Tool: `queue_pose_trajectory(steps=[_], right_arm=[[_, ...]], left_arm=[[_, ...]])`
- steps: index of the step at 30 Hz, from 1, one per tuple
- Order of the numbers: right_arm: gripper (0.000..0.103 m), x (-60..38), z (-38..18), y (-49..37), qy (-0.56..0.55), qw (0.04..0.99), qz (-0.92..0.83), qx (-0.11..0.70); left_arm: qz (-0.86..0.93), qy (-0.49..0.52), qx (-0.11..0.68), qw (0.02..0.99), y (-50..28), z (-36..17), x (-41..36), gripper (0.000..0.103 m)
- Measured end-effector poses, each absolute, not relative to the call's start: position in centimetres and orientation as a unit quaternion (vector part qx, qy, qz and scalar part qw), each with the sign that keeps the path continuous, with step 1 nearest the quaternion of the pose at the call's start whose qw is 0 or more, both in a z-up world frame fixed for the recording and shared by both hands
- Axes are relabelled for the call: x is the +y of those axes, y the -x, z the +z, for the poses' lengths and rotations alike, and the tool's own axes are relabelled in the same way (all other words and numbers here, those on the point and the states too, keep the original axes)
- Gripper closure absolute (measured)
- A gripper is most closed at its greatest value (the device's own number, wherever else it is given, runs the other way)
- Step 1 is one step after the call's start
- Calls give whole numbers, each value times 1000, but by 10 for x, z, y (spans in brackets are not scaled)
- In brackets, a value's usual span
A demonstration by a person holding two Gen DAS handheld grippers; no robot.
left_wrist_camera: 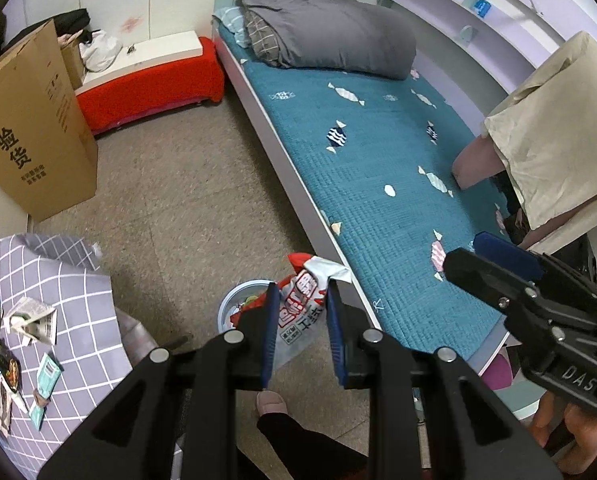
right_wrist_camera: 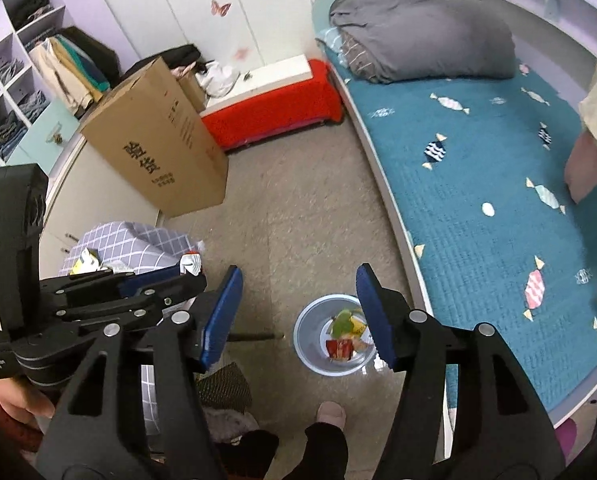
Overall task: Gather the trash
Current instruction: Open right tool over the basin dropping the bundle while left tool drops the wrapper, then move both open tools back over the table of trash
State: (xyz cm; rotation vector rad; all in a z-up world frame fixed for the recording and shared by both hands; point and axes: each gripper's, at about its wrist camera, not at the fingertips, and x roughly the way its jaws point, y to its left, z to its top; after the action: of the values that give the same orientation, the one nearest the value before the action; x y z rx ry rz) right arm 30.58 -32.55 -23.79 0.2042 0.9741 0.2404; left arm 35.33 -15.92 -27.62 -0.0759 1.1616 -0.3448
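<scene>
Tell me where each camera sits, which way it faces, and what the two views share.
Left wrist: on the left gripper, looking down past the wrapper it grips to the bin; the right gripper and a foot show.
Right wrist: on the right gripper, jaws open, looking down at the bin; the left gripper and a hand show.
Shared: bin, bed, box, floor.

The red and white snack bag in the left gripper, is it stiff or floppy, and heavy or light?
The snack bag probably is floppy: it crumples and bends between the left gripper pads. It looks flat and empty, so likely very light. Its glossy film may be slippery, so released over the bin it could flutter aside.
</scene>
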Motion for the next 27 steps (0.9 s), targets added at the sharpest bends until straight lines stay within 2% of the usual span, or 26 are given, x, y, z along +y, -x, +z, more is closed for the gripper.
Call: queue_pose_trajectory(steps=[5,7,8,9,12,27], right_arm=[[43,-333,-232,-300,-105,878,107,454],[43,-334,-231,-298,-105,880,105,452],[43,-334,-231,-298,-105,880,105,452],[43,-333,-230,-297,-105,880,105,451],[43,-332,-229,-294,-105,880,108,450],[42,-279,-212,-279,-79,880,152,443]], left_arm=[[-166,31,534,829,-353,-270,-165,79],[-169,32,529,831,-351,-268,-165,66],[-165,30,525,834,-350,-266,-165,50],[-161,30,519,839,-349,-264,-165,44],[-157,33,513,843,-344,-261,-161,41],[-112,52,486,865,-308,-240,-111,39]])
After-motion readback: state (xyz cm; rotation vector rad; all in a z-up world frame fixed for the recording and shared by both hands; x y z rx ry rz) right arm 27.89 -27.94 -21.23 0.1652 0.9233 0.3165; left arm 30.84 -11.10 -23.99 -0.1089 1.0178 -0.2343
